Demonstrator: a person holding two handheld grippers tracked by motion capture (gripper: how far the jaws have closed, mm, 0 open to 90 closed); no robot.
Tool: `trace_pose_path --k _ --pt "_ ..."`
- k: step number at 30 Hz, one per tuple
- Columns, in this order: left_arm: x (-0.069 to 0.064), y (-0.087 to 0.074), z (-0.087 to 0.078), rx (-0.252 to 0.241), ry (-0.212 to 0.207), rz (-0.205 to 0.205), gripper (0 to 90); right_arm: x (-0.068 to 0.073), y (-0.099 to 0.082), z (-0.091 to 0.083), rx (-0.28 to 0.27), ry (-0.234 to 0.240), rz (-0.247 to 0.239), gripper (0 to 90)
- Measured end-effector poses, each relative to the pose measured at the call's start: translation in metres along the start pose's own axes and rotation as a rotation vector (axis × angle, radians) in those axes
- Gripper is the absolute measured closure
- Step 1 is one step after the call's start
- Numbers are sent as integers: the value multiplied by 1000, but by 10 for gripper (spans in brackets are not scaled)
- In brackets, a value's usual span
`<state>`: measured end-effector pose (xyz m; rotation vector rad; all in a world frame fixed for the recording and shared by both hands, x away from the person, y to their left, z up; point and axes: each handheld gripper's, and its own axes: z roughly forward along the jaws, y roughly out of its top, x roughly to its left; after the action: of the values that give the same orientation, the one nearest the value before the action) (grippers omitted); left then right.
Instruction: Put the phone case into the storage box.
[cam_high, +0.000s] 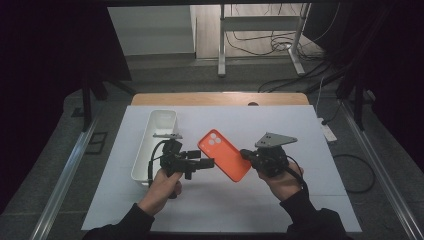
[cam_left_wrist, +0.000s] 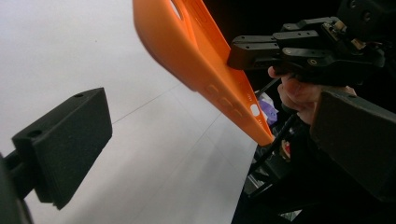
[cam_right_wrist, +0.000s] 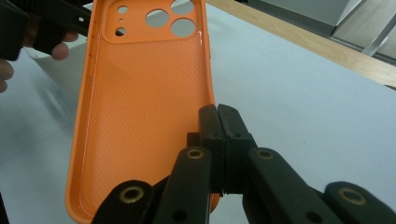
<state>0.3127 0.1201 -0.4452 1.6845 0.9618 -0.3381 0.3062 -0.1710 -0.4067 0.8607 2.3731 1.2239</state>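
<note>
Two grippers, one orange phone case, one white bin, on a white sheet over a wooden counter.

Case (cam_high: 224, 154): orange, soft, with camera cut-outs at its upper end. In the high view it sits at centre frame, held clear of the sheet and tilted, cut-outs toward the upper left. In the right gripper view its textured inner face fills the left half of the frame, cut-outs at the top. In the left gripper view it runs as a slanted orange band from top centre down to the right.

Right gripper (cam_high: 246, 154): right of centre in the high view, grey plate on top, held in the right hand (cam_high: 283, 179). Fingers clenched on the case's long edge near its lower end; in the right gripper view the pads meet at centre frame on the rim.

Left gripper (cam_high: 210, 162): left of centre in the high view, held in the left hand (cam_high: 162, 186), pointing toward the case. Fingers released, standing wide apart at the left and right of the left gripper view, with the case beyond them and untouched.

Bin (cam_high: 141, 165): long, white, open-topped, left of centre in the high view, just behind the left gripper.

Sheet (cam_high: 260, 200): white, covering most of the counter (cam_high: 220, 98).
</note>
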Motion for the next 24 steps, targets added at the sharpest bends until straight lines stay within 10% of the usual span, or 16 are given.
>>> trace_pose_path --k 24 --pt "-1 7 20 16 -23 -41 31 12 2 4 -7 18 -21 889"
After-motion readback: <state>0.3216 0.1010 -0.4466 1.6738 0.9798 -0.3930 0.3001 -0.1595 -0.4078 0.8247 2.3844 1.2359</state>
